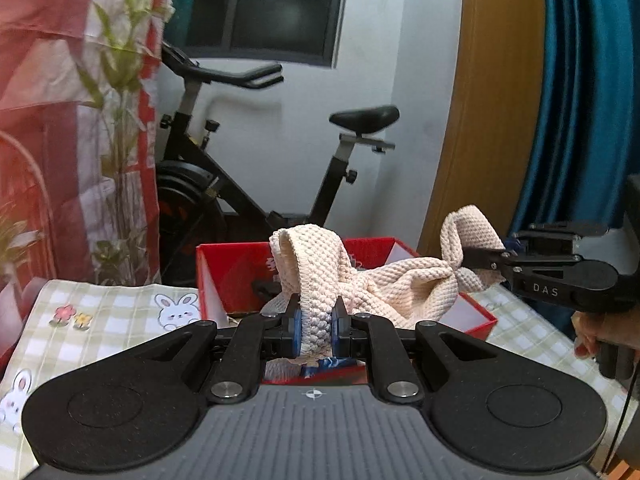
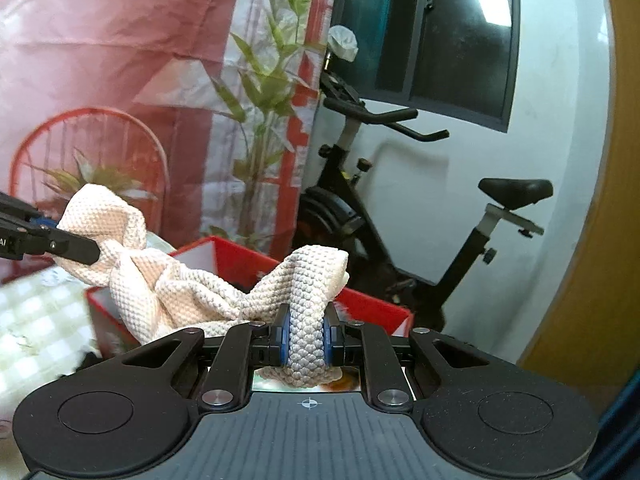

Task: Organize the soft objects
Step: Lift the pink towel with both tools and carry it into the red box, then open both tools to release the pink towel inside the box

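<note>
Towel (image 1: 404,284), cream waffle-knit and bunched up, sags between the left gripper (image 1: 317,326) and right gripper (image 2: 307,336), both clamped on its ends.

A black exercise bike (image 1: 224,168) stands mid-frame against a white wall, below a dark window (image 1: 276,8); a teal curtain (image 1: 580,92) hangs at right.

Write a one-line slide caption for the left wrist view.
Left tool and right tool each pinch an end of a cream knitted cloth above a red box.

Box floor (image 1: 460,312) (under towel (image 1: 400,288)) hidden
</note>
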A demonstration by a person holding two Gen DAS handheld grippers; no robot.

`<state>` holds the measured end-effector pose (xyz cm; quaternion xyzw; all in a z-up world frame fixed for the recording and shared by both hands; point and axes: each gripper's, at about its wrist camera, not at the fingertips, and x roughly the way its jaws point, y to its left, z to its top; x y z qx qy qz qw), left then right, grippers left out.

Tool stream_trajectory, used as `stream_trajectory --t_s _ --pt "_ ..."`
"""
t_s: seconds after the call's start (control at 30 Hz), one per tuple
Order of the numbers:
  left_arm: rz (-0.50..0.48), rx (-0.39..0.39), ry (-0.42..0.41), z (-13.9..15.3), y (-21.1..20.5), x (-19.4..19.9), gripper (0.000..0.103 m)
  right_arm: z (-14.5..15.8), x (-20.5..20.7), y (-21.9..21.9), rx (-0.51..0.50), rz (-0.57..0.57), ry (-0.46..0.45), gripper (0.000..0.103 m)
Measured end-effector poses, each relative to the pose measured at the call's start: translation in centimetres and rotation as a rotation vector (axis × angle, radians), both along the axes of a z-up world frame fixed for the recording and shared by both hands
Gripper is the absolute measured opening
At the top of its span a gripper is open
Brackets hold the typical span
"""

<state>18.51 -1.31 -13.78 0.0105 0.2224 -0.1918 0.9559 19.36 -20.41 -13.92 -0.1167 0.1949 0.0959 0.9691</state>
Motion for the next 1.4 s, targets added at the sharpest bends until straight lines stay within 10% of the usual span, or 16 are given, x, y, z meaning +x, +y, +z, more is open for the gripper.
stream_trajectory --t_s 0.33,0.8,0.9,0.97,1.07,1.27,1.4 --pt "-0.023 0.159 0.19 -3.5 -2.1 6.5 0.014 -4.3 4.7 1.5 -0.167 0.013 0.124 0.014" --pt "-0.036 0.222 0.259 -4.8 -2.4 8.9 0.015 -7.1 7.0 1.6 -0.134 0.018 0.235 0.019" --pt "-0.048 0.221 0.233 -4.4 -2.4 8.4 0.027 -7.0 6.9 1.4 -0.144 -0.004 0.223 0.027" --pt "-0.052 0.208 0.207 -4.0 -2.3 8.1 0.059 -6.8 6.8 1.1 -0.14 -0.025 0.218 0.036" --pt "-0.039 0.198 0.152 -3.4 -2.4 7.3 0.078 -6.4 6.3 0.4 -0.099 -0.045 0.206 0.053" --pt "-0.006 0.21 0.084 -2.2 -2.8 5.7 0.1 -4.9 4.7 0.1 -0.047 -0.063 0.154 0.094" --pt "0.04 0.219 0.033 -1.5 -3.1 4.5 0.103 -3.8 3.6 0.2 0.0 -0.068 0.124 0.102"
